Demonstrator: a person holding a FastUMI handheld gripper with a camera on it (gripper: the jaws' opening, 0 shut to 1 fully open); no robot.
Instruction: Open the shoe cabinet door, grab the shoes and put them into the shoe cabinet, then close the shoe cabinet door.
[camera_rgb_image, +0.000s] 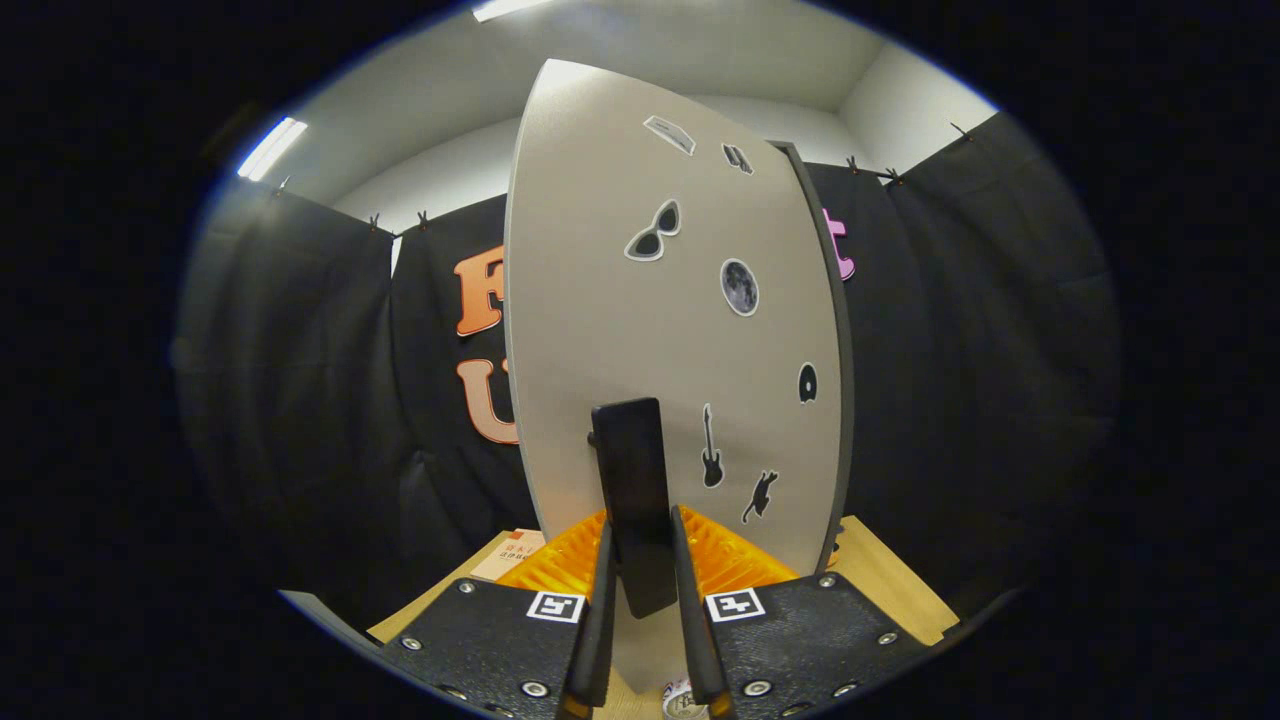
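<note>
A light wooden tabletop (890, 590) carries the things. A pale card (508, 556) with reddish print lies flat on it towards one edge; the grey cabinet door (640, 330) rises above its middle

A matt grey laminate shoe cabinet door (640, 330) carries a glossy black plastic handle (633, 500) and smooth printed stickers (739, 287), above a pale wood-grain tabletop (890, 580).

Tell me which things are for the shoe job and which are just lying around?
For the job:
- door, with its black handle
- tool, fingers closed on the handle

Just lying about:
- stickers on the door, like the sunglasses and guitar
- card on the wooden top
</note>
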